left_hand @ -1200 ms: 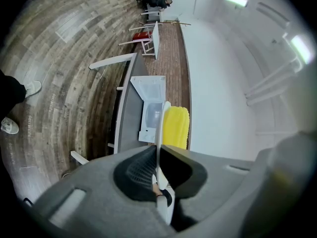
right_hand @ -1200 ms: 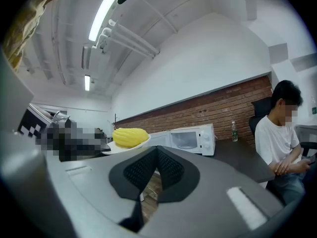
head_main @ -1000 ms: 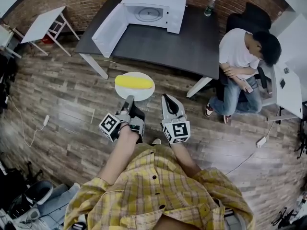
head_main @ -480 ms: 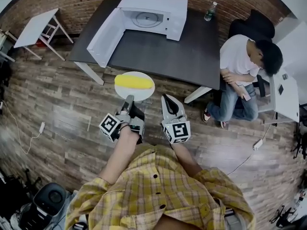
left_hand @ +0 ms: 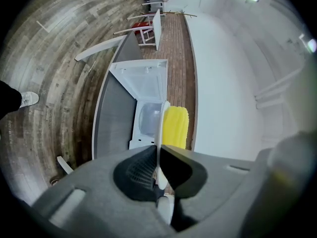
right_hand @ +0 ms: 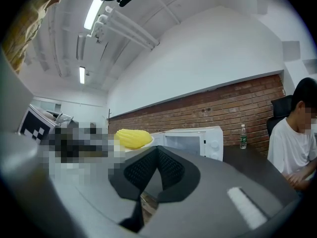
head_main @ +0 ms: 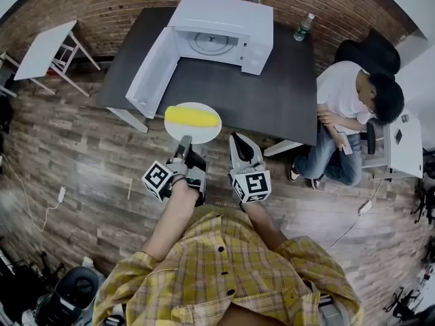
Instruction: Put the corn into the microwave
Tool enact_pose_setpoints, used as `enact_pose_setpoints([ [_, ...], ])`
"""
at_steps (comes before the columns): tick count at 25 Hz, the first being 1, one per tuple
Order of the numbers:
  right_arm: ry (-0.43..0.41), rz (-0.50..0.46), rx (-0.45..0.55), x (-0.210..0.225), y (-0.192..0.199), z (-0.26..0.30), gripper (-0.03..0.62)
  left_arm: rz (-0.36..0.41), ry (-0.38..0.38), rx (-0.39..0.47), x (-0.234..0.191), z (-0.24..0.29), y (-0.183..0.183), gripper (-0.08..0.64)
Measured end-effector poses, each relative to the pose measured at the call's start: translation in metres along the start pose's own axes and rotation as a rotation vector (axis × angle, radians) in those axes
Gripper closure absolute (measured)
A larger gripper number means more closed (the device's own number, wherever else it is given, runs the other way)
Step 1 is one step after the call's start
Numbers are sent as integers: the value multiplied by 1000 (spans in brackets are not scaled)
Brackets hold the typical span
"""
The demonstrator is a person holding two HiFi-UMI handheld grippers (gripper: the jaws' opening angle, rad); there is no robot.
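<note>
A yellow corn cob lies on a white plate. My left gripper is shut on the plate's near rim and holds it level above the wooden floor. In the left gripper view the plate stands edge-on between the jaws, with the corn on it. The white microwave sits on the dark table, its door swung open to the left and its inside empty. My right gripper is shut and empty, just right of the plate; its view shows the corn and the microwave ahead.
A person in a white shirt sits on a black chair at the table's right end. A water bottle stands at the table's far right corner. A white folding table stands at the left. Cables cross the floor.
The table and microwave have come nearer in the head view as both grippers moved toward them together. The plate with the corn stays held in the left gripper.
</note>
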State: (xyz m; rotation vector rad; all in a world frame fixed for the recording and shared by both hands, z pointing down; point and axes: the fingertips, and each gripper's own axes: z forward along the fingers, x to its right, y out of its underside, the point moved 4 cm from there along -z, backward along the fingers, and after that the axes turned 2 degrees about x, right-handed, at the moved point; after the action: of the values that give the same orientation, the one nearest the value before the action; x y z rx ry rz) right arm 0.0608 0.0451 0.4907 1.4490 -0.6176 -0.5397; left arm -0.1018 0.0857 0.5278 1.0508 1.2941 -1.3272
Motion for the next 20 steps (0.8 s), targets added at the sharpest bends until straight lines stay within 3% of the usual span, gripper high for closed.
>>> enact_pose_setpoints([
  [10, 84, 19, -5, 11, -10, 69, 594, 63, -54, -76, 9, 59, -48, 541],
  [15, 116, 25, -6, 16, -12, 97, 594, 38, -32, -111, 21, 91, -63, 538],
  [20, 158, 19, -12, 25, -15, 121, 594, 55, -65, -157, 17, 116, -75, 538],
])
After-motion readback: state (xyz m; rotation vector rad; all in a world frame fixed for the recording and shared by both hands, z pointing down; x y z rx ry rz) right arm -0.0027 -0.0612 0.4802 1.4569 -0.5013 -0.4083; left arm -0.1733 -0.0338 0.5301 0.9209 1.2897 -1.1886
